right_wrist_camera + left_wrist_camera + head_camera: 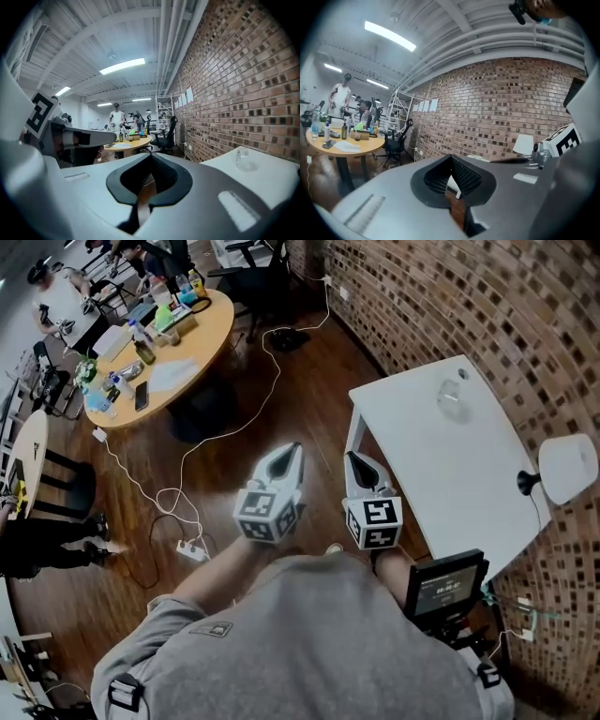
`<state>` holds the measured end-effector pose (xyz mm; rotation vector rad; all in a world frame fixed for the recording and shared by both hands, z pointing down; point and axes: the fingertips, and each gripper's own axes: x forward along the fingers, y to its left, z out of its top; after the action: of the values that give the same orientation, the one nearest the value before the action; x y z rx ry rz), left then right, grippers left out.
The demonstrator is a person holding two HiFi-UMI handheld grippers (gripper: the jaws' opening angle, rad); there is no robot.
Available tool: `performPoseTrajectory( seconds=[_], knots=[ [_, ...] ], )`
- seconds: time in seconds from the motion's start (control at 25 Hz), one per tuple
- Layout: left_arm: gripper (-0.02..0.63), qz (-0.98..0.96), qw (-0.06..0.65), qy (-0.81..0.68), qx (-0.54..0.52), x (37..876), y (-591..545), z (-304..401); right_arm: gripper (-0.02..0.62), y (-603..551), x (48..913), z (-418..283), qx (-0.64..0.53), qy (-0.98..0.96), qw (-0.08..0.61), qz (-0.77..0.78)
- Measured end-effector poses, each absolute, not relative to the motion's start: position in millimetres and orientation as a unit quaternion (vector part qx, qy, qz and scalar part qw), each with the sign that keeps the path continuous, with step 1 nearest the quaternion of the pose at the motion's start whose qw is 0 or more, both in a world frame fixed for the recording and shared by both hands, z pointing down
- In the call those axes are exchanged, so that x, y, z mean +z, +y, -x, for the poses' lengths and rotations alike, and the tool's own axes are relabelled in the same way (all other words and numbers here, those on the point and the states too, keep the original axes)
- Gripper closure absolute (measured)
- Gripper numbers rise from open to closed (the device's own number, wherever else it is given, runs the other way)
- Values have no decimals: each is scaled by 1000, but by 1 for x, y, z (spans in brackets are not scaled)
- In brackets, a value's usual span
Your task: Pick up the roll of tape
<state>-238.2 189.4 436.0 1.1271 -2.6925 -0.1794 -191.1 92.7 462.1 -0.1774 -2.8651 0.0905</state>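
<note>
Hovering over wood floor (314, 395), L gripper (292, 448) and R gripper (353, 457) sit side by side, both pointing fwd. Brick wall (450, 296) runs ahead-right of R gripper. Round wooden table (202, 348), cluttered w/ bottles, is well ahead-left of L gripper. White table (450, 484) is just right of R gripper. L jaws pressed together, nothing btwn; R jaws same, tips meeting, empty. White lamp (567, 468) is far right of R gripper. Clear roll of tape (453, 399) lies on white table, ahead-right of R gripper, well apart.
</note>
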Motion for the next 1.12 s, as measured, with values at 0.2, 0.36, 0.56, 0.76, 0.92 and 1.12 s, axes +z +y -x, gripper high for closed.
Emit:
performPoseTrajectory(
  seconds=[0.2, 0.36, 0.56, 0.76, 0.92, 1.12],
  knots=[
    [604, -421, 116, -898, -53, 437, 154, 258, 584, 62, 463, 200, 41, -990, 136, 22],
    [604, -461, 123, -877, -53, 440, 118, 277, 584, 32, 467, 209, 47, -989, 141, -26],
    [604, -530, 142, -834, -53, 445, 69, 303, 584, -8, 468, 220, 54, -982, 144, -111],
    [604, -600, 147, -785, -42, 439, 24, 331, 584, -41, 463, 234, 63, -968, 142, -199],
    [604, -639, 150, -753, -36, 440, 2, 351, 584, -57, 465, 247, 67, -955, 142, -251],
    [604, -683, 160, -713, -27, 449, -28, 365, 584, -73, 469, 250, 69, -935, 146, -316]
  ],
)
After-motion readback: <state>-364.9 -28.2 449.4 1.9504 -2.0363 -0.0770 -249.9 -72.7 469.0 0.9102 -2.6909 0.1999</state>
